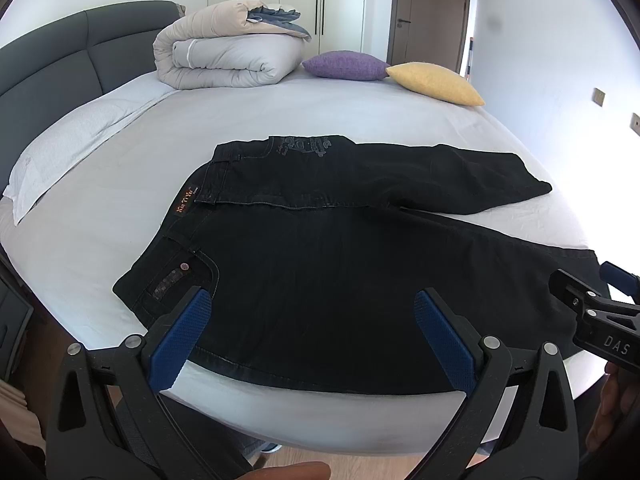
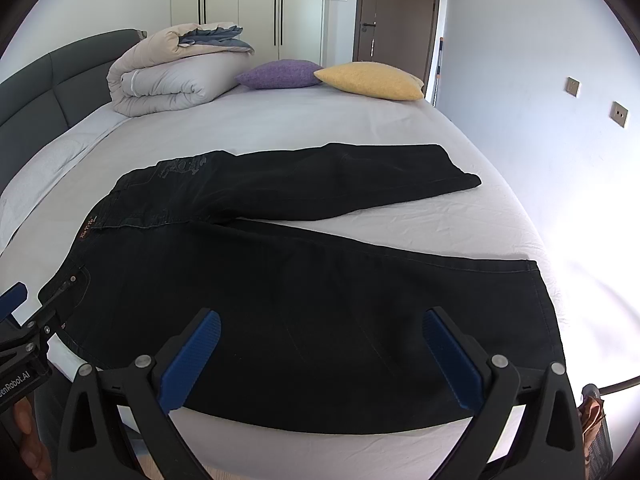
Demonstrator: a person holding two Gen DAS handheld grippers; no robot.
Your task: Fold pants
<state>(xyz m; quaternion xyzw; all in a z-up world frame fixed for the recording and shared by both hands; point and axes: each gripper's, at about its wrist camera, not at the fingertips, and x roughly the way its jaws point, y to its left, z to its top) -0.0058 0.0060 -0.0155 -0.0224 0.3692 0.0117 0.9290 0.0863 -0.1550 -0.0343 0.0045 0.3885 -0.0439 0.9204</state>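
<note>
Black pants [image 1: 320, 264] lie flat on the white bed [image 1: 320, 120], waist to the left, both legs spread to the right in a V. They also show in the right wrist view [image 2: 304, 304]. My left gripper [image 1: 312, 300] is open and empty, above the near edge of the pants by the waist and pocket. My right gripper [image 2: 320, 324] is open and empty, above the near leg. The right gripper's fingers [image 1: 592, 304] show at the right of the left wrist view, and the left gripper's fingers [image 2: 24, 320] at the left of the right wrist view.
A folded duvet [image 1: 228, 52], a purple cushion [image 1: 344, 65] and a yellow cushion [image 1: 436, 82] lie at the far side of the bed. A pillow [image 1: 80, 140] lies left by the grey headboard [image 1: 52, 56]. Wardrobe and door stand behind.
</note>
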